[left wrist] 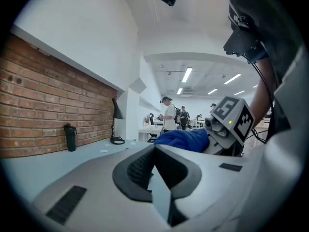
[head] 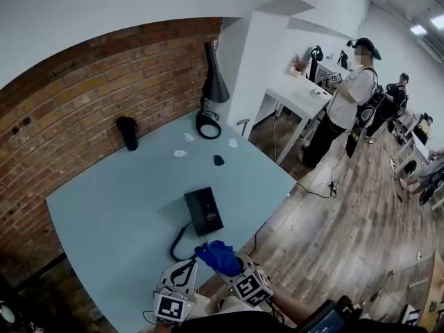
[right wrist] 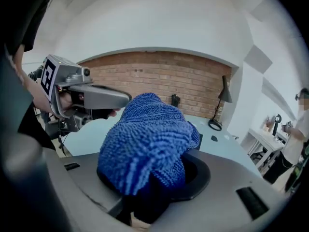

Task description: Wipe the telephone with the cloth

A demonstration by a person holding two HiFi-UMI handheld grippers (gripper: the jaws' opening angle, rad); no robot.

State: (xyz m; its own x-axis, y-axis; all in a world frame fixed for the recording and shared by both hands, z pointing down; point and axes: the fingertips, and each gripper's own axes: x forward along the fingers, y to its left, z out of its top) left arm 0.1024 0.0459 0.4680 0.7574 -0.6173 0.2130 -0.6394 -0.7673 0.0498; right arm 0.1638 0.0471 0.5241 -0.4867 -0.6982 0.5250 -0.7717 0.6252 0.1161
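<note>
Cloth (right wrist: 145,139) (blue) clamped in R claw (right wrist: 153,190); L claw (left wrist: 155,175) closed, telephone (head: 203,211) ahead.

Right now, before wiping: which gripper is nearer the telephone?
Right. The right gripper, shut on the cloth, is just short of the telephone; the left gripper sits farther back.

Head view steeply down, gripper views low, likely sharing table (head: 125,207)
</note>
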